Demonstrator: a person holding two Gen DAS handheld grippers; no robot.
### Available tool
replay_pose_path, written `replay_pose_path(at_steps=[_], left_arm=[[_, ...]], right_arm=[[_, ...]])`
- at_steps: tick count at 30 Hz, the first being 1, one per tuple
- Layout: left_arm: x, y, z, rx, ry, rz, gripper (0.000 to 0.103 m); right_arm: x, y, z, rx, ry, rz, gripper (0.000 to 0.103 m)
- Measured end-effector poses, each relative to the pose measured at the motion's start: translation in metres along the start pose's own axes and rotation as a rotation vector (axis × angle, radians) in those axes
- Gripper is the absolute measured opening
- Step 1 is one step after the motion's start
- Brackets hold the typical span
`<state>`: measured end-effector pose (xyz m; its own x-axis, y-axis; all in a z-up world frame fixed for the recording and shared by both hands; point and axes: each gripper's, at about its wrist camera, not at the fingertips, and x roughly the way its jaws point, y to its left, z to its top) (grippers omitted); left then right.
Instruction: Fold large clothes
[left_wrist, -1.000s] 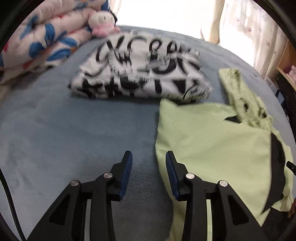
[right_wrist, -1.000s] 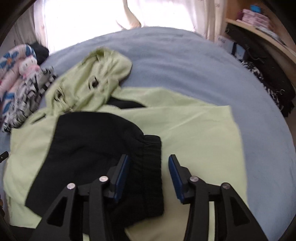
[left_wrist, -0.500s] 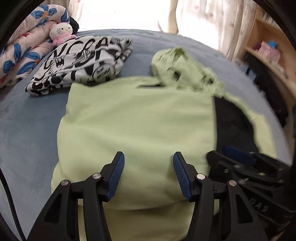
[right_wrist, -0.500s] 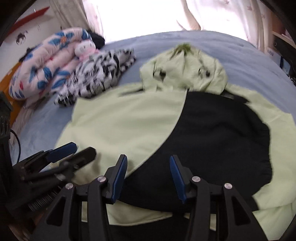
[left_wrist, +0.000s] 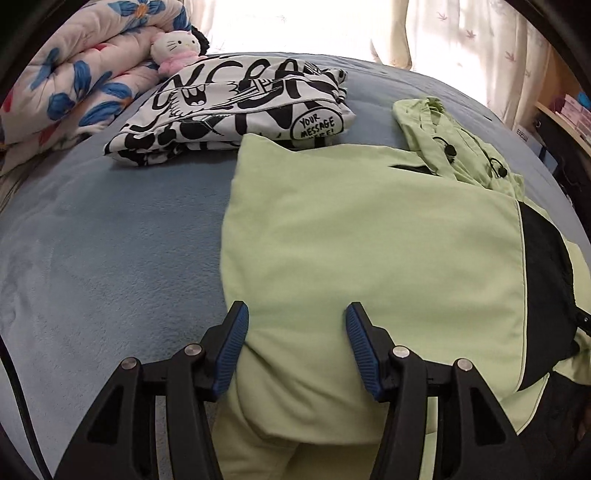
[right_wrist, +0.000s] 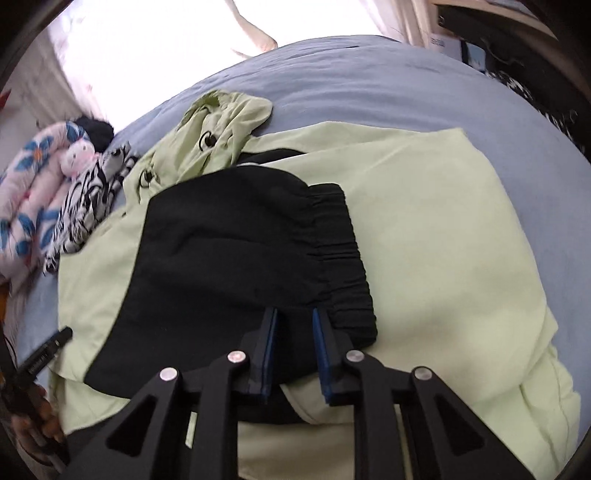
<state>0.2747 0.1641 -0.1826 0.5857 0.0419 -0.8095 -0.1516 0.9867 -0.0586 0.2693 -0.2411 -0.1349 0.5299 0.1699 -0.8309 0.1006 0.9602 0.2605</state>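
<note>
The hoodie (left_wrist: 362, 236) lies spread on the bed (left_wrist: 110, 240), just in front of the folded black-and-white garment (left_wrist: 236, 107), which it touches at its far left corner. Its hood (right_wrist: 221, 122) lies crumpled at the far end. A black sleeve (right_wrist: 236, 251) with a ribbed cuff (right_wrist: 343, 251) is folded across the pale green body.

The left claw (left_wrist: 295, 347) is held at a medium width, with the hoodie's near left portion between its fingers; the pads do not appear to press on the cloth. The jaws of the right claw (right_wrist: 293, 350) are closing, and the near edge of the sleeve lies between them, beside the cuff; a firm pinch cannot be confirmed.

For the step judged to be in hand, a grasp of the near hem for a fold toward the hood:

1. Both claws should be set on the hem at matching positions relative to the hoodie's centre line.
2. All layers, sleeve included, should be caught before lifting, or the sleeve may slide out.
3. The hem should be carried evenly toward the hood, so that the fold line stays straight.
4. The hood should be flattened or tucked in, since its bulk is likely to skew the stack.

The fabric looks soft and limp; sagging between the grasp points is to be expected.
</note>
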Motion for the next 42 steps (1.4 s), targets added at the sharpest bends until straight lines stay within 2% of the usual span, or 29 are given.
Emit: replay_pose_path(at_steps=[5,7,8,15,16,18,27,33,42], left_arm=[[-0.004,0.003,-0.001,-0.011,0.004,0.002,0.054],[-0.006,0.004,-0.001,-0.02,0.007,0.015,0.064],[-0.007,0.006,-0.001,-0.03,0.015,0.02,0.065],[-0.023,0.012,-0.006,-0.061,0.023,0.002,0.065],[-0.028,0.011,-0.007,-0.059,0.019,0.003,0.065],[-0.038,0.01,-0.008,-0.05,0.013,0.003,0.065],[-0.084,0.006,-0.018,-0.039,0.007,-0.019,0.065],[-0.112,0.005,-0.033,-0.049,0.01,-0.017,0.065],[-0.147,0.004,-0.07,-0.031,0.043,-0.015,0.065]], right_arm=[[-0.003,0.009,0.0,0.005,-0.003,-0.01,0.023],[-0.007,0.012,-0.003,0.002,-0.003,-0.009,0.023],[-0.01,0.011,-0.005,0.004,-0.002,-0.005,0.023],[-0.023,0.018,-0.011,0.003,-0.009,0.014,0.024],[-0.024,0.018,-0.012,0.008,-0.003,0.021,0.025],[-0.027,0.019,-0.014,0.02,0.005,0.024,0.032],[-0.049,0.03,-0.03,0.034,0.002,0.054,0.034],[-0.068,0.044,-0.047,-0.003,-0.012,0.039,0.035],[-0.084,0.06,-0.082,-0.043,0.027,0.031,0.035]])
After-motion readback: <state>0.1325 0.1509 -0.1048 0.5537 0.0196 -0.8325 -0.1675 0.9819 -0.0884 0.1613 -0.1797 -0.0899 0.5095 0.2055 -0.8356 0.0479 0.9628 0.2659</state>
